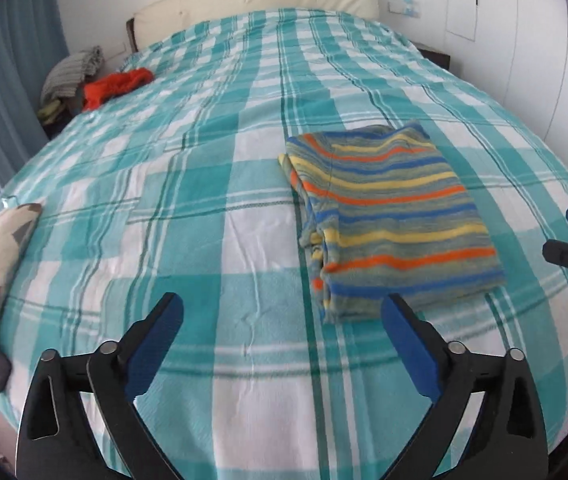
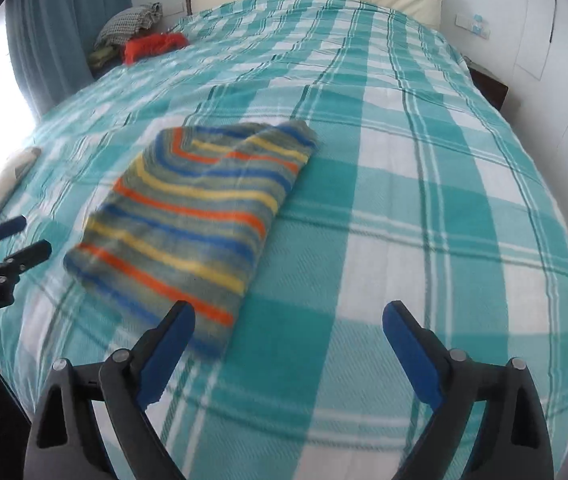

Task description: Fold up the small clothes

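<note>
- The striped fleece garment [image 1: 392,216] lies folded into a compact rectangle on the plaid bedspread [image 1: 204,200], toward the foot of the bed, flat and free of both tools.
- Its left edge shows loose layers bunched and peeking out; we judge that any nudge or lift from that side could spill the fold open.
- Our left gripper [image 1: 282,320] hovers with its jaws spread wide and nothing between them, its right finger just beside the garment's near corner. A careless sweep there could catch the corner and drag the stack askew.
- Our right gripper [image 2: 288,328] also has its jaws spread and empty, with its left finger in front of the garment's near end. We cannot tell whether it touches the fleece. The blur over the stripes suggests motion, so snagging is a real risk.
- The fleece looks thick and springy; we expect the top layer may creep back if it is not pressed down.
- The bedspread is soft and slightly wrinkled, so pushing the stack across it could ruck both.
- Far off at the head of the bed, a red garment [image 1: 118,84] and a grey knitted piece [image 1: 72,72] lie in a heap. If we reach for them across the bed, an arm could brush the finished fold.
</note>
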{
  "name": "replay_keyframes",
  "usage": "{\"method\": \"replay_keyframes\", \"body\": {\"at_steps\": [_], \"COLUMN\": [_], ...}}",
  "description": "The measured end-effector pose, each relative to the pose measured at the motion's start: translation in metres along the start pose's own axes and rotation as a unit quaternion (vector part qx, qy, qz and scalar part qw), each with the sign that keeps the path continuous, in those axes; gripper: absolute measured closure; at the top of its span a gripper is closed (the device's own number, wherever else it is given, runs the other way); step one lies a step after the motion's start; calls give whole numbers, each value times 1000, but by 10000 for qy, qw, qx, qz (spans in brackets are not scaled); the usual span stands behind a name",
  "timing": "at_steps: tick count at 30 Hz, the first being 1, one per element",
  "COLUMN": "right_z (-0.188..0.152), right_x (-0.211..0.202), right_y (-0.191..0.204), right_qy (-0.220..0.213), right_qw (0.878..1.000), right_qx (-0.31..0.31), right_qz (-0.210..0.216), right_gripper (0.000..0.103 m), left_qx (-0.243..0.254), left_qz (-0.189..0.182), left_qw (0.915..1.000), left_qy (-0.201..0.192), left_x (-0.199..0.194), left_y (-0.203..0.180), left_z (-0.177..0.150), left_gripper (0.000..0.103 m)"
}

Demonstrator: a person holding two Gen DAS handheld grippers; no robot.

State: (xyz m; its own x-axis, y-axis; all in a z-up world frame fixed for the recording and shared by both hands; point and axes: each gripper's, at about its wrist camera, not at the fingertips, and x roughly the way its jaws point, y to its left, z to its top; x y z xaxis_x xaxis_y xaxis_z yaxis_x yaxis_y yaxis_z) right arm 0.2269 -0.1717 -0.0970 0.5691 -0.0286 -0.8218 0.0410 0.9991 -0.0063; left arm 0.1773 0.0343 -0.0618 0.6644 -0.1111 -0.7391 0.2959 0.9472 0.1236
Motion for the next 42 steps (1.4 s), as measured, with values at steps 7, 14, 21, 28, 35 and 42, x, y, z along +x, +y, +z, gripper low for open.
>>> {"method": "replay_keyframes", "body": {"at_steps": [7,14,21,28,35,42], "right_z": [-45,-53,-49,-47,-55,-57], "right_x": [-83,-135,-171,-181,-182,-180], "right_y": [32,64,77,82,76,72], "right_qy": [-148,-302,-421,-443,-433,-412], "right_qw": [9992,9989,9984,9978,9973,9973], "right_qx": [125,163,241,222,220,244], "right_qz": [357,315,-283,-442,-558,-563], "right_gripper": [1,0,1,1,1,1], "left_qx": [-490,-602,-699,-641,-754,-682], "left_qz": [388,578,610,653,444,535], "left_qw": [9980,9959,9956,9958,9960,9962], "left_qy": [-59,353,155,98,163,66], "left_x": [-88,-130,-163,-166,-167,-168], "left_y": [-5,-6,-6,-9,-10,-19], "left_z": [-21,-25,-20,-15,-17,-17], "left_gripper": [1,1,1,1,1,1]}}
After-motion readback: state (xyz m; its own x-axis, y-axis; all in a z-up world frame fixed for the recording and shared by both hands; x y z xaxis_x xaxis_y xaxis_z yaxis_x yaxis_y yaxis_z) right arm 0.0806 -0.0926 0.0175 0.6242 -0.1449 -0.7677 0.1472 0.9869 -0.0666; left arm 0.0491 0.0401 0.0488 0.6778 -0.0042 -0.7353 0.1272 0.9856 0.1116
